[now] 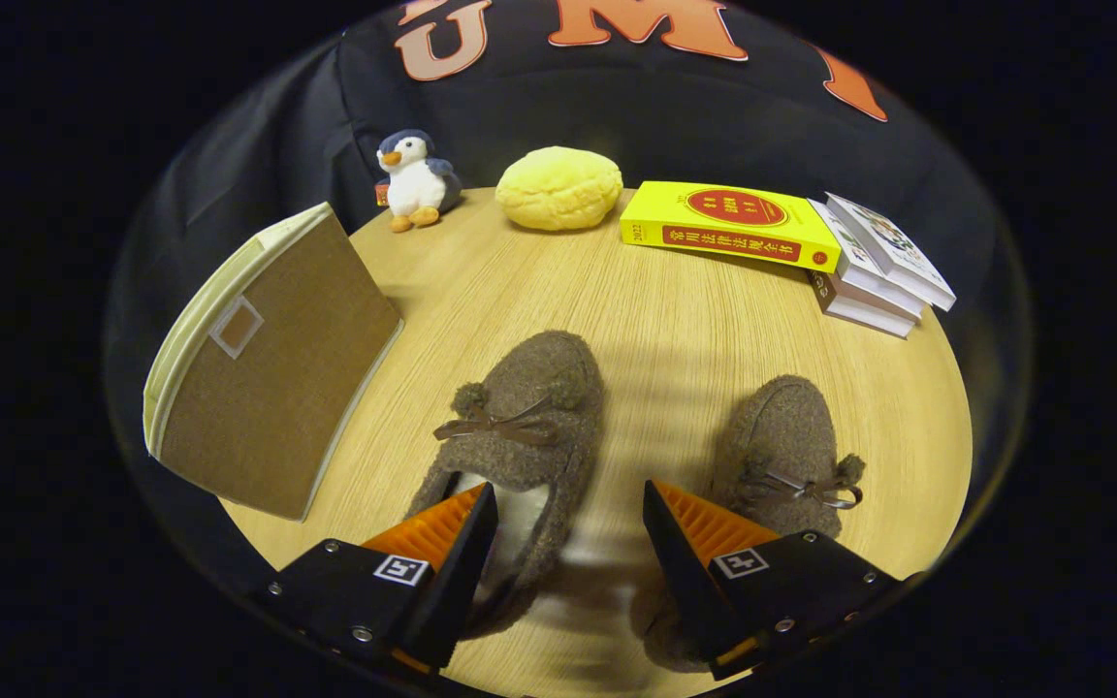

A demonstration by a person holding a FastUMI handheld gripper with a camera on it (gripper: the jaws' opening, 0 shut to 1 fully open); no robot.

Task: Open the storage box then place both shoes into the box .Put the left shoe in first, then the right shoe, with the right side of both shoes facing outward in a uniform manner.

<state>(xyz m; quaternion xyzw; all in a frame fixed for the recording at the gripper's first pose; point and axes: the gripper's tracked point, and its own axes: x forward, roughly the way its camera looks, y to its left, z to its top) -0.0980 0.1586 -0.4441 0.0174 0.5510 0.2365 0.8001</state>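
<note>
Two brown fuzzy slippers lie on the round wooden table (pixel 675 320), toes pointing away from me. The left shoe (pixel 529 427) has a bow and a pale lining; its heel opening sits at my left finger (pixel 442 528), whose tip is over the lining. The right shoe (pixel 791 441) lies partly under my right finger (pixel 704 528). My gripper (pixel 570 494) is open, with bare table and the left shoe's right side between the fingers. The brown fabric storage box (pixel 268 378) with a cream rim stands to the left of the shoes. Its flap with a small label window faces me and looks shut.
At the table's far edge sit a plush penguin (pixel 413 181) and a yellow bun-shaped cushion (pixel 559 188). A yellow book (pixel 728 225) and a stack of white books (pixel 874 267) lie at the far right. Bare wood lies between the shoes and these items.
</note>
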